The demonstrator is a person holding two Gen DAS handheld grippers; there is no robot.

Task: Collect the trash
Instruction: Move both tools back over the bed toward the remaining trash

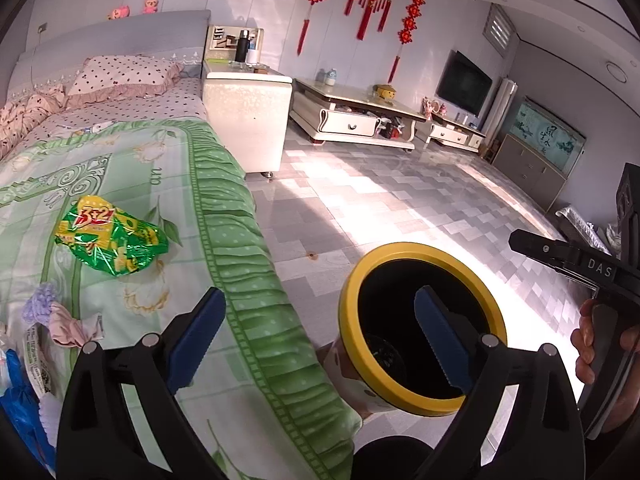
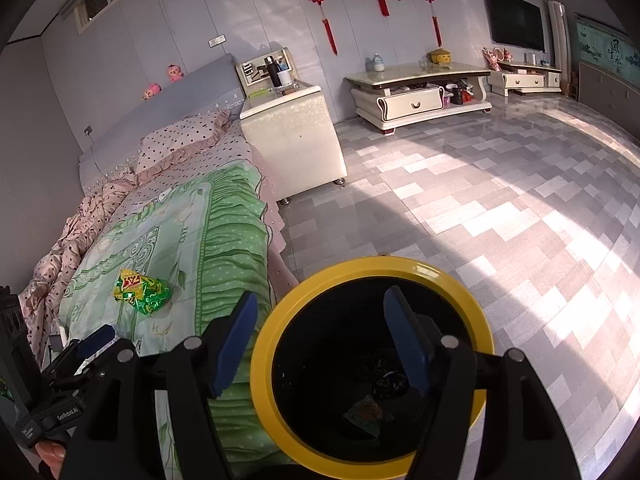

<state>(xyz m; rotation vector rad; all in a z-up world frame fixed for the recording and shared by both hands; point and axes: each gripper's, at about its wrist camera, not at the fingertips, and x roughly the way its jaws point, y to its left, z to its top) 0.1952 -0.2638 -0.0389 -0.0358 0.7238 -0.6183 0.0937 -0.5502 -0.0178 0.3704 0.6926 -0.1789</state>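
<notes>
left gripper point(image 1: 316, 330) jaws spread wide, gripping nothing; right gripper point(image 2: 320, 340) likewise released, poised over the yellow-rimmed bin point(image 2: 372, 360) on the floor beside the bed point(image 1: 240, 264). green-yellow snack wrapper point(image 1: 112, 240) lay on the green quilt point(image 1: 168, 168), ahead and left of the left jaws, long axis roughly across the view. left hand judged nearer. bin's bottom dark, contents hard to make out; cloth scraps point(image 1: 60, 320) and a blue bag point(image 1: 20, 400) cut off at frame edge.

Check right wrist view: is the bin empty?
No. Inside the yellow-rimmed bin a small wrapper and some dark crumpled trash lie at the bottom.
</notes>
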